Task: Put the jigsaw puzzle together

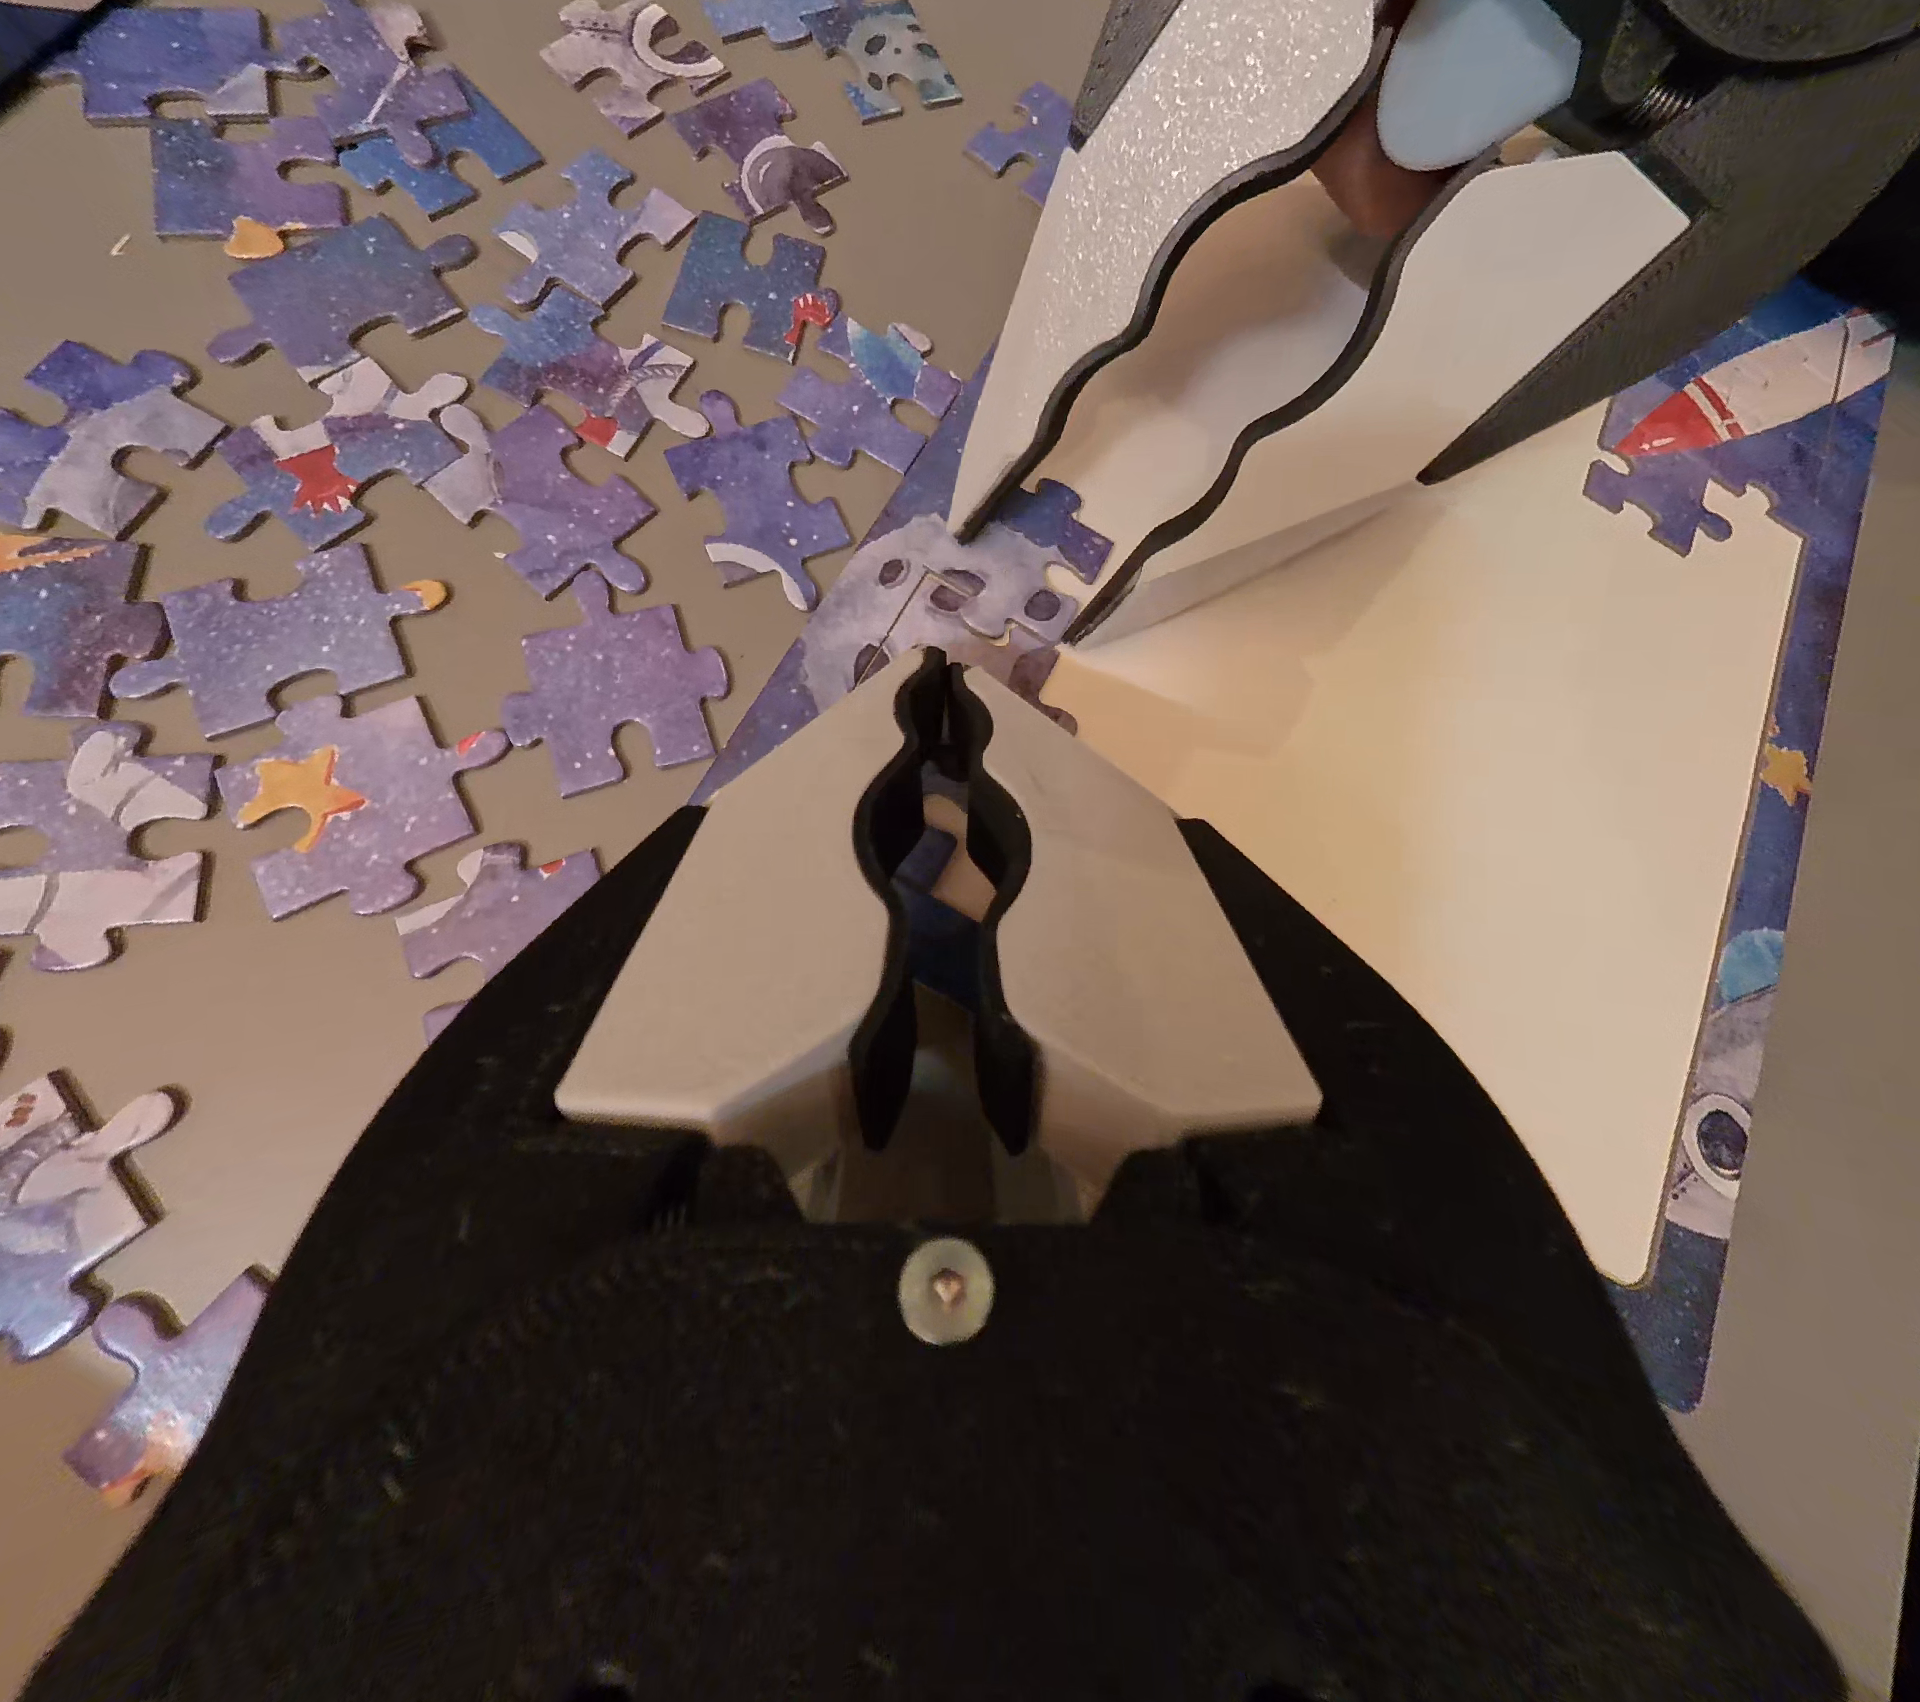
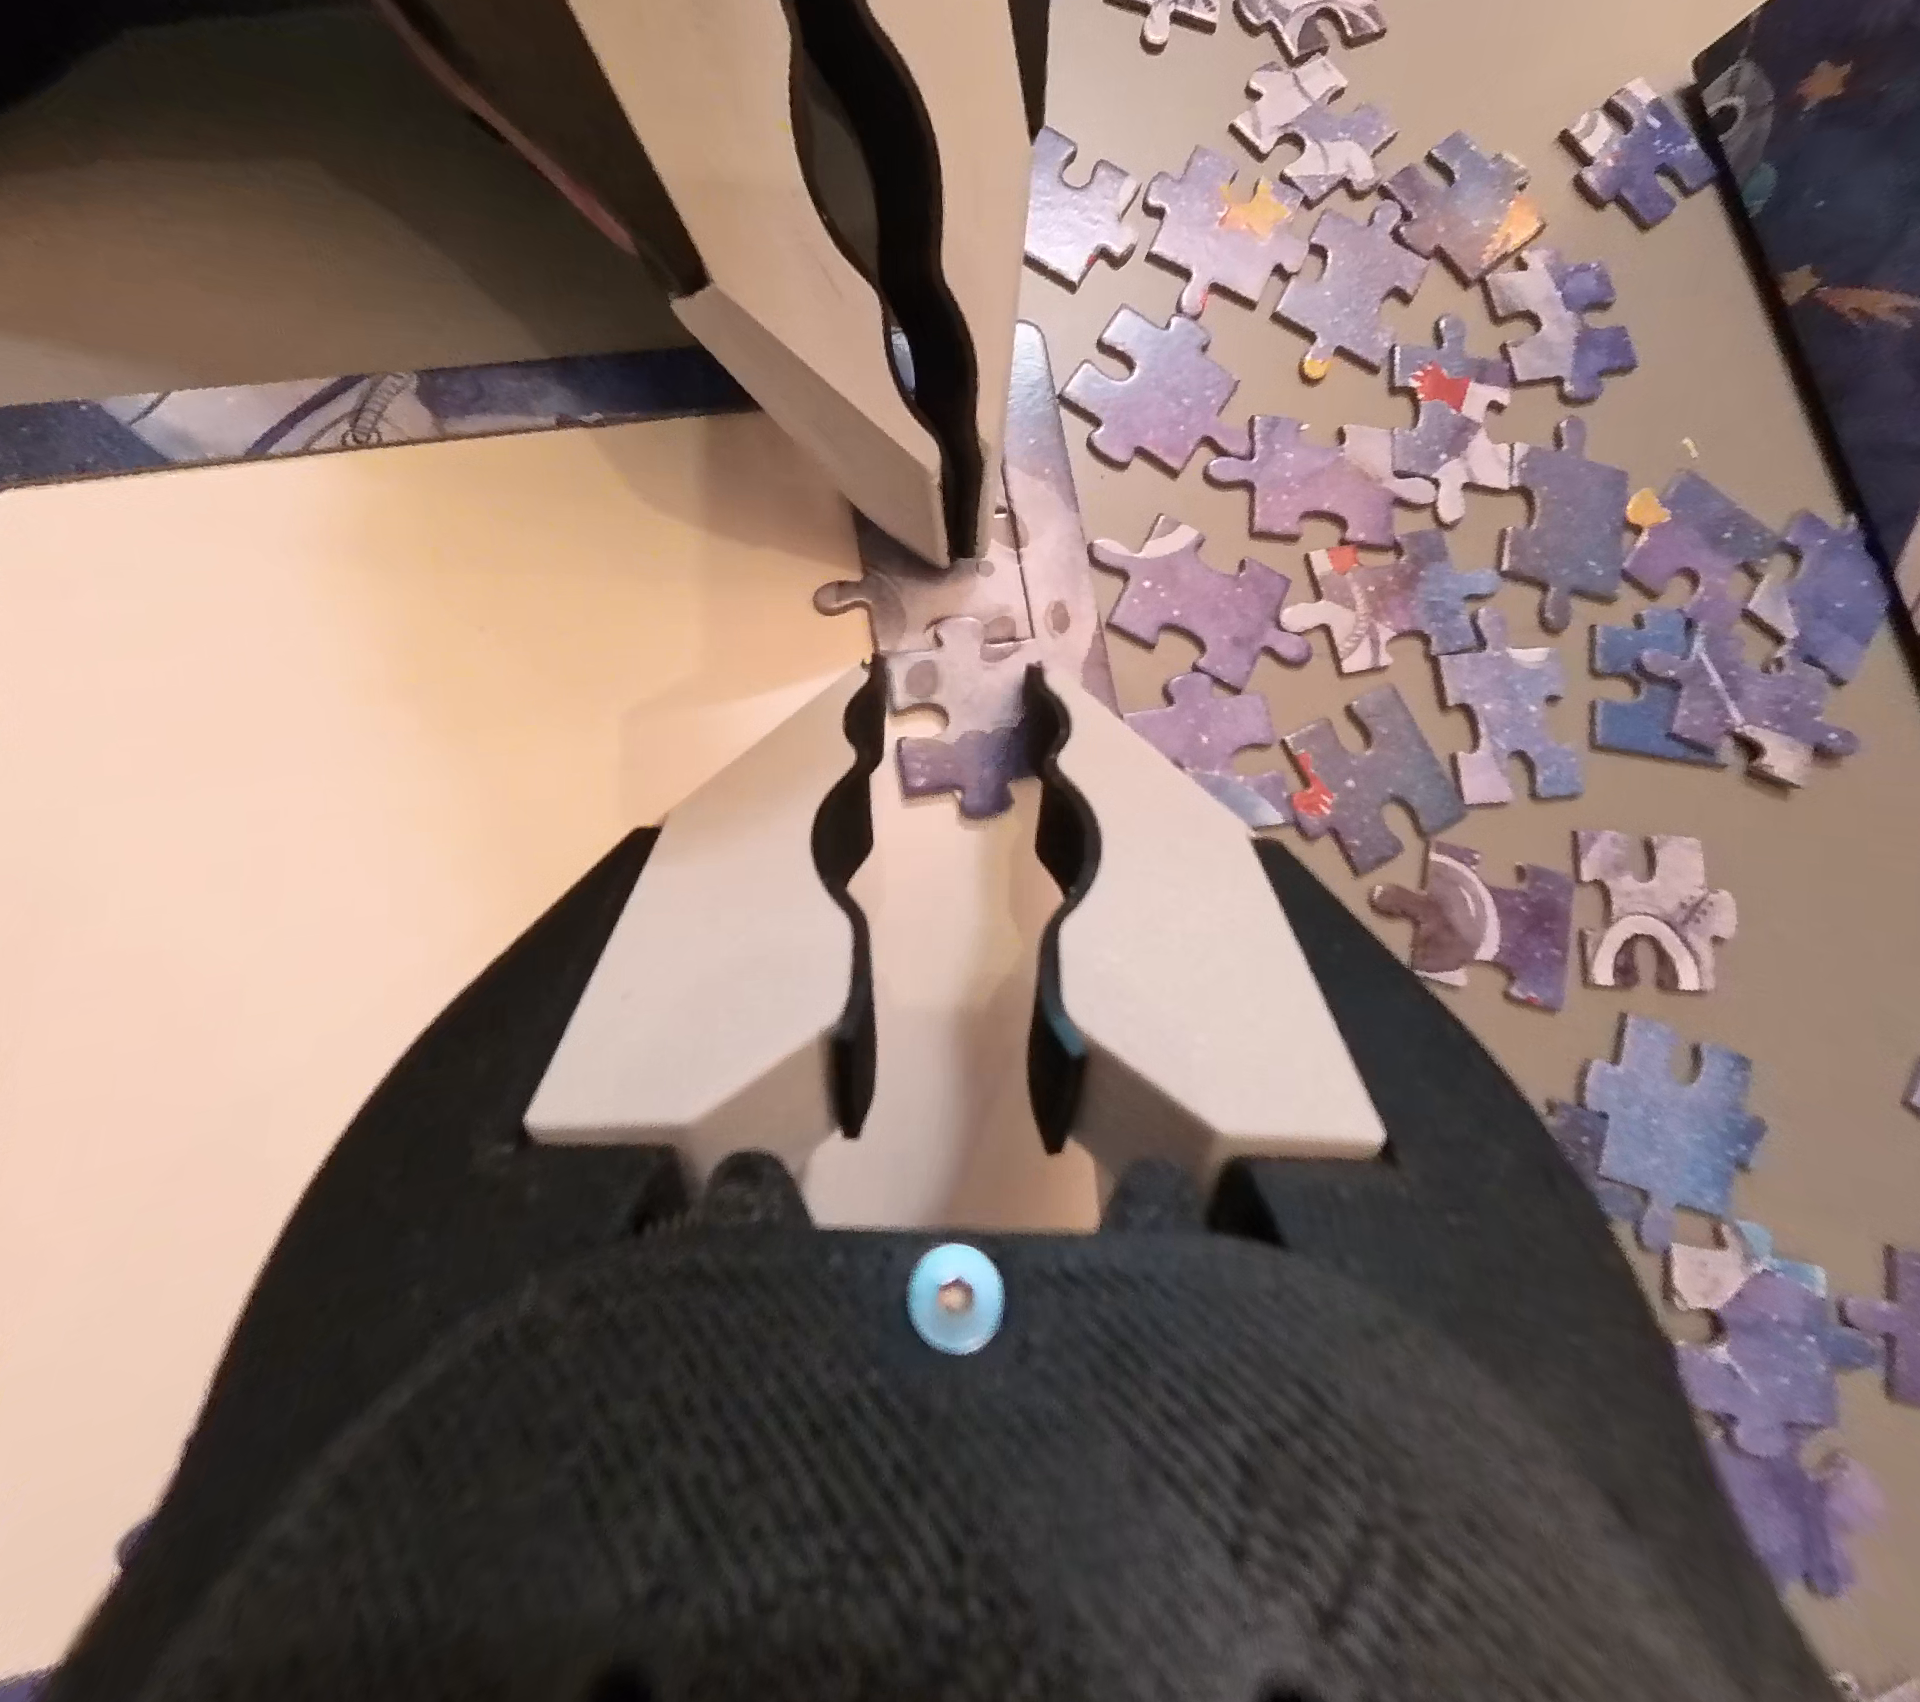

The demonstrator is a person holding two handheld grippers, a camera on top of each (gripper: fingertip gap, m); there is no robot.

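Note:
A cream puzzle tray (image 1: 1455, 821) with a blue picture border lies on the grey table. In its corner a grey-and-blue puzzle piece (image 2: 966, 717) lies flat, locked into a grey spotted piece (image 2: 935, 603). My right gripper (image 2: 951, 696) straddles the grey-and-blue piece with a pad against each side. The left wrist view also shows this gripper (image 1: 1023, 580) around the piece (image 1: 1039, 556). My left gripper (image 1: 940, 665) is shut with nothing between its pads. Its tips rest at the edge of the spotted piece. In the right wrist view it (image 2: 961, 546) comes down from above.
Many loose blue and purple pieces (image 1: 416, 509) lie scattered on the table beside the tray; they also show in the right wrist view (image 2: 1455, 509). A dark picture box (image 2: 1818, 198) sits beyond them. The tray's cream inside (image 2: 416, 717) is bare. My two grippers' fingertips are within a few centimetres of each other.

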